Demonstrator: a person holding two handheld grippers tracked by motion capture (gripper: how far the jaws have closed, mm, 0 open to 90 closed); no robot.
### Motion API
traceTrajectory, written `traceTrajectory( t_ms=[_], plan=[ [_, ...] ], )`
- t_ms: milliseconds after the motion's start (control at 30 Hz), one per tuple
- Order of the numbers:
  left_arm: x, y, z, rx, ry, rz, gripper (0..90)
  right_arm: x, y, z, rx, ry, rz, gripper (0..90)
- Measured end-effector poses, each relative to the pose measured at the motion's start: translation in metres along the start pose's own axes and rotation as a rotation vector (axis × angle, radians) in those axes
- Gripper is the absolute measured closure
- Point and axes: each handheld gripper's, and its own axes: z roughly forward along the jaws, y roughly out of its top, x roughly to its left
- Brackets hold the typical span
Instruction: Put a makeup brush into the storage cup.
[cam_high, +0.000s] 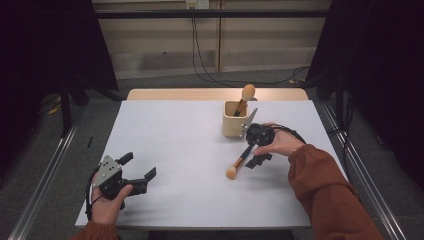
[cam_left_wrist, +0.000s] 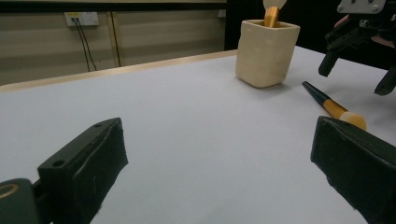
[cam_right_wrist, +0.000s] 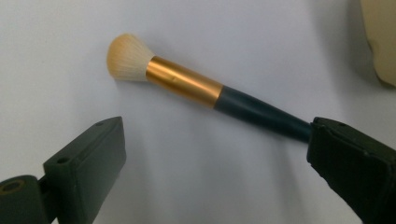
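White table (cam_high: 190, 150) in dim room with dark curtains, beige holder (cam_high: 235, 120) hiding second brush's handle, right hand-held gripper (cam_high: 257, 150) open over makeup brush (cam_high: 239, 162) lying flat, handle end behind jaw, left hand-held gripper (cam_high: 137, 167) open, empty.

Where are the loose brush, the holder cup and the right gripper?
loose brush (cam_right_wrist: 184, 84), right gripper view, on its gold ferrule.
holder cup (cam_high: 233, 126), high view, on its front wall.
right gripper (cam_high: 258, 150), high view, midway between its open jaws, over the brush handle.
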Motion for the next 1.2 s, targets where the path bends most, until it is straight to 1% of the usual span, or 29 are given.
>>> traceTrajectory(
  t_ms=[67, 100, 167, 233, 267, 333, 367, 433, 500, 567, 600, 633, 667, 700, 767, 833, 867, 933, 1000, 1100, 1133, 1200],
  plan=[
    [0.000, 0.000, 0.000, -0.001, -0.002, 0.003, 3.3, 0.000, 0.003, 0.002, -0.002, -0.007, -0.018, 4.1],
    [0.000, 0.000, 0.000, -0.001, -0.001, 0.002, 3.3, 0.000, 0.004, 0.004, -0.004, -0.001, -0.028, 4.2],
    [0.000, 0.000, 0.000, 0.001, 0.001, 0.001, 3.3, 0.002, 0.006, 0.007, 0.010, -0.008, -0.032, 4.5],
    [0.000, 0.000, 0.000, 0.009, 0.002, 0.010, 3.3, 0.003, 0.009, 0.010, 0.018, -0.003, -0.053, 5.6],
    [0.000, 0.000, 0.000, 0.009, 0.002, 0.009, 3.3, 0.004, 0.010, 0.011, 0.017, -0.005, -0.064, 6.4],
    [0.000, 0.000, 0.000, 0.008, 0.002, 0.007, 3.3, 0.004, 0.014, 0.013, 0.007, 0.006, -0.081, 6.2],
    [0.000, 0.000, 0.000, 0.008, 0.002, 0.006, 3.3, 0.004, 0.015, 0.015, 0.015, 0.006, -0.101, 5.5],
    [0.000, 0.000, 0.000, 0.008, 0.001, 0.007, 3.3, 0.004, 0.017, 0.018, 0.037, 0.004, -0.113, 5.9],
    [0.000, 0.000, 0.000, 0.008, 0.001, 0.007, 3.3, 0.004, 0.018, 0.021, 0.051, 0.010, -0.129, 9.4],
    [0.001, -0.001, 0.000, 0.009, -0.001, 0.008, 3.3, 0.004, 0.019, 0.023, 0.063, -0.006, -0.150, 12.8],
    [0.001, -0.001, 0.000, 0.009, -0.002, 0.007, 3.3, 0.003, 0.019, 0.024, 0.067, 0.000, -0.148, 12.4],
    [0.001, -0.001, 0.001, 0.009, -0.002, 0.007, 3.3, 0.003, 0.019, 0.025, 0.075, -0.004, -0.140, 12.3],
    [0.001, -0.001, 0.001, 0.009, -0.002, 0.007, 3.3, 0.001, 0.019, 0.027, 0.077, -0.005, -0.161, 14.3],
    [0.001, -0.001, 0.000, 0.009, -0.002, 0.008, 3.3, 0.001, 0.019, 0.028, 0.085, -0.003, -0.158, 16.6],
    [0.001, -0.001, 0.000, 0.009, -0.003, 0.008, 3.3, 0.002, 0.020, 0.030, 0.095, -0.006, -0.161, 17.0],
    [0.001, -0.001, 0.000, 0.010, -0.001, 0.010, 3.3, 0.001, 0.020, 0.032, 0.094, -0.013, -0.172, 19.4],
    [0.001, 0.000, 0.000, 0.009, 0.006, 0.010, 3.3, 0.001, 0.020, 0.033, 0.102, -0.013, -0.173, 21.3],
    [0.001, -0.001, 0.000, 0.006, 0.004, 0.001, 3.3, 0.001, 0.019, 0.036, 0.115, -0.019, -0.182, 26.1],
    [0.002, -0.001, 0.000, 0.012, 0.005, 0.009, 3.3, 0.001, 0.019, 0.036, 0.117, -0.024, -0.184, 27.3],
    [0.001, 0.000, 0.000, 0.011, -0.002, 0.011, 3.3, 0.003, 0.020, 0.036, 0.119, -0.029, -0.194, 30.6],
    [0.000, 0.000, 0.000, 0.013, -0.001, 0.013, 3.3, 0.004, 0.020, 0.036, 0.119, -0.029, -0.189, 32.3],
    [0.000, 0.000, 0.000, 0.012, 0.000, 0.011, 3.3, 0.004, 0.021, 0.035, 0.119, -0.026, -0.211, 36.9]
  ],
)
